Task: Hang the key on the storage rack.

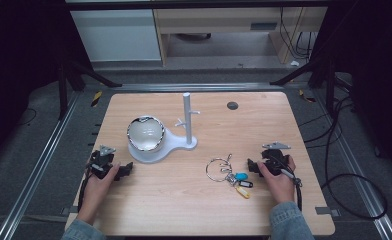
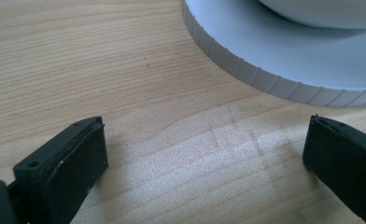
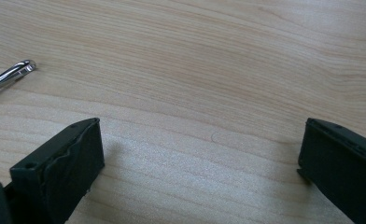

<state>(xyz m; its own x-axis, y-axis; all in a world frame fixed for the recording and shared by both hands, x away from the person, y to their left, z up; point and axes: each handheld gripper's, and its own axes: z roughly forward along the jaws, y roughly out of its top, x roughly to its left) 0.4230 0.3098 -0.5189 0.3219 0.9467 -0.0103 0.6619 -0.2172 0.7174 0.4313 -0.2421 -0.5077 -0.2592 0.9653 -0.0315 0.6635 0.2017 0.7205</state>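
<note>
A white stand with a round base and an upright post with short pegs sits mid-table. A shiny-rimmed white bowl rests on its base. A key ring with blue, black and yellow tags lies at the front right. My left gripper rests on the table just front-left of the base, open and holding nothing. In the left gripper view the base's ribbed rim lies just ahead. My right gripper is open beside the keys, and the right gripper view shows a metal clip at the left.
The wooden table has a dark round grommet at the back right. Metal rails run along both sides of the table, and cables trail on the floor at the right. Cabinets stand beyond the far edge.
</note>
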